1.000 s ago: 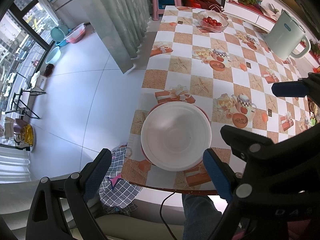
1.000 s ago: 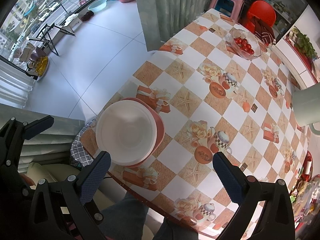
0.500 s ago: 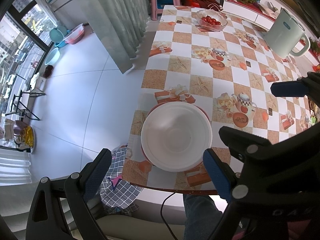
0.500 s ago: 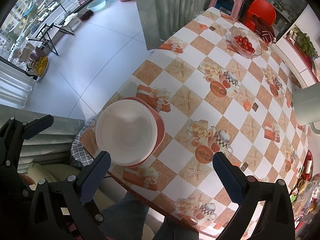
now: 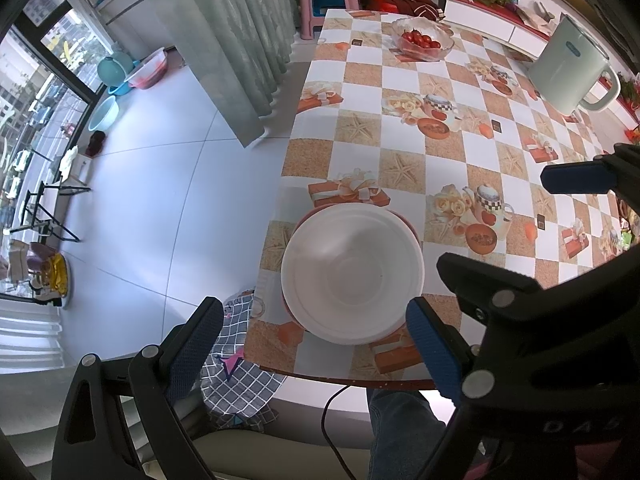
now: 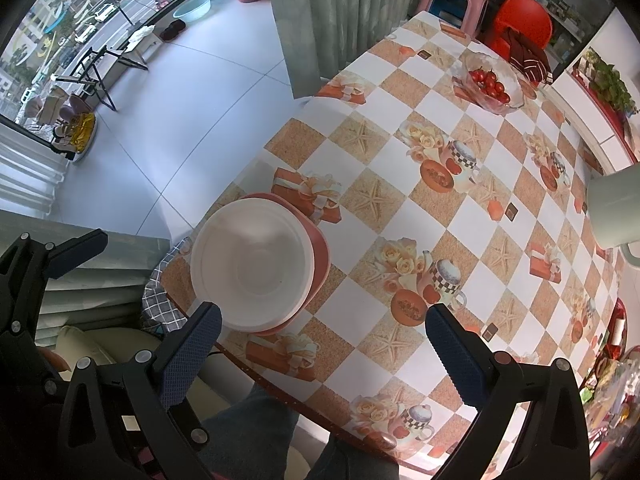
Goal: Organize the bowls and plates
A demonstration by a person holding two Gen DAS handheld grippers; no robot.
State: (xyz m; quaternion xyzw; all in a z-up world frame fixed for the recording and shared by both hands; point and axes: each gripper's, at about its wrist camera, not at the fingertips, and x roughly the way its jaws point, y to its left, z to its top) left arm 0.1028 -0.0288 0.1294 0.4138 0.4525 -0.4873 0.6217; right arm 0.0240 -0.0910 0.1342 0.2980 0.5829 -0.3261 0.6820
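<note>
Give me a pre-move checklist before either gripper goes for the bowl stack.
1. Left gripper open, empty: ok.
2. Right gripper open, empty: ok.
3. White bowl nested upright on the red dish: ok.
4. Stack fully on the table, near its front edge: ok.
5. Space around stack free of other items: ok.
6. Number of pieces in the stack: cannot tell.

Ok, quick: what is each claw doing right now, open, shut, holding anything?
Left claw: open, empty, above the white round bowl.
Right claw: open, empty, above the checked tablecloth.
</note>
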